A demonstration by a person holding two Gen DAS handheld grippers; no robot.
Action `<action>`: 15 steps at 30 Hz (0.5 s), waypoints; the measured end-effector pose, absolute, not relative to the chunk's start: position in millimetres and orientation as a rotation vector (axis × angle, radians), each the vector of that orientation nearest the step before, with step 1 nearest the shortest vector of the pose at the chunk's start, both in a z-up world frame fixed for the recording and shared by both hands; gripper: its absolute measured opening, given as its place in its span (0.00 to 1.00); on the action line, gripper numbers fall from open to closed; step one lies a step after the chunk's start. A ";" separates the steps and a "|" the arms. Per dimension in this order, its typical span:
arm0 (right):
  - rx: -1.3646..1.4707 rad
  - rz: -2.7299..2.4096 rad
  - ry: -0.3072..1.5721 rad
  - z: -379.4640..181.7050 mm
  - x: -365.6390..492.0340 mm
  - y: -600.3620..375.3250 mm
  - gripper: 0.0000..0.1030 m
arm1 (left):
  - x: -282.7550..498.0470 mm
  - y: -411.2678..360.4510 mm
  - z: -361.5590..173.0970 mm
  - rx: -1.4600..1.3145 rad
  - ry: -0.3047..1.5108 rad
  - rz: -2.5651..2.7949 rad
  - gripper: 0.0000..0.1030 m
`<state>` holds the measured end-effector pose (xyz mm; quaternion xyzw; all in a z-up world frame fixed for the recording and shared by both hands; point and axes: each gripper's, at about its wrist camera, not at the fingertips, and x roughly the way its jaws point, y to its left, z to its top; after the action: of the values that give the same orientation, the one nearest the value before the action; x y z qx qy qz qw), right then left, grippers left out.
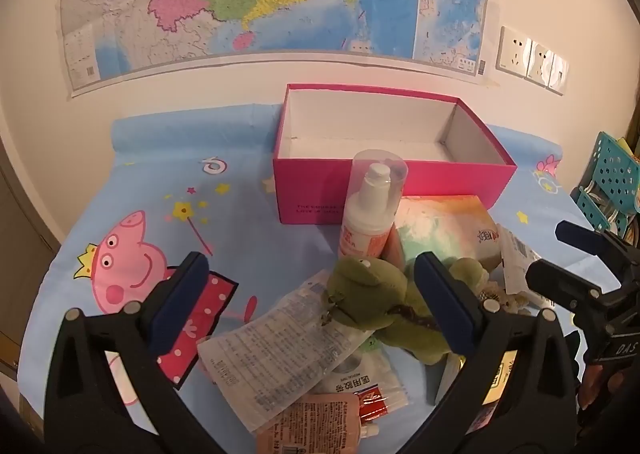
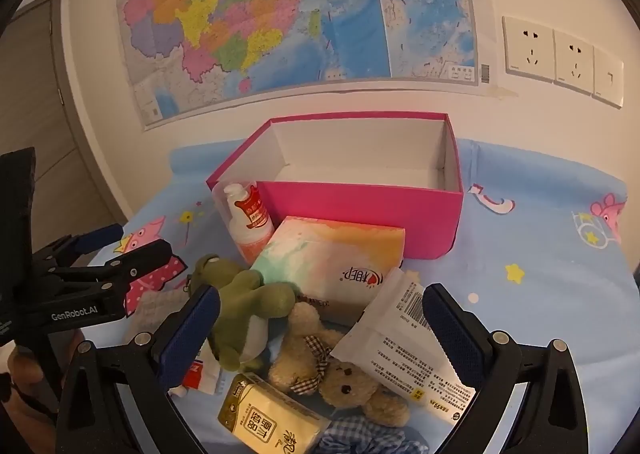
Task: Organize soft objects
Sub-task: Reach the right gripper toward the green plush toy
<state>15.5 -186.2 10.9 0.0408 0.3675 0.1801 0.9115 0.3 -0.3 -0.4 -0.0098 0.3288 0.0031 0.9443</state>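
From the left wrist view, the left gripper [image 1: 310,296] hangs with its jaws wide apart and nothing clamped, above a heap of things on the counter [image 1: 256,213], which is covered with a blue cartoon cloth. A green plush frog [image 1: 372,298] lies between the two fingers without touching either pad, on top of a clear printed packet [image 1: 280,338]. Behind it a white pump bottle [image 1: 370,209] stands upright just in front of the open pink box [image 1: 384,189], which sits at the counter's far edge against the wall. A pastel tissue pack [image 1: 444,225] lies beside the bottle. The right gripper [image 1: 592,266] shows at the right edge.

From the right wrist view, the right gripper [image 2: 320,338] also has its jaws spread, empty. Below them lie a beige teddy bear [image 2: 336,366], the frog [image 2: 240,302] to its left, a white paper pouch [image 2: 404,342] leaning over the bear, and a yellow tissue packet [image 2: 264,414] near the counter's near edge. The pink box [image 2: 360,209] holds nothing.
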 end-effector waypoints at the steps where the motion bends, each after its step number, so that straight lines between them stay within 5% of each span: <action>1: 0.085 0.372 0.760 10.7 14.8 -187.2 1.00 | 0.7 -0.7 -1.0 -0.019 0.672 0.006 1.00; 15: 0.037 0.391 0.742 4.9 13.9 -184.4 1.00 | 7.6 -6.3 -1.5 -0.021 0.683 0.007 1.00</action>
<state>13.9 -184.4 4.9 0.0179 0.3602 0.1899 0.9132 7.6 -6.3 -1.5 -0.0105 0.3349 0.0034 0.9422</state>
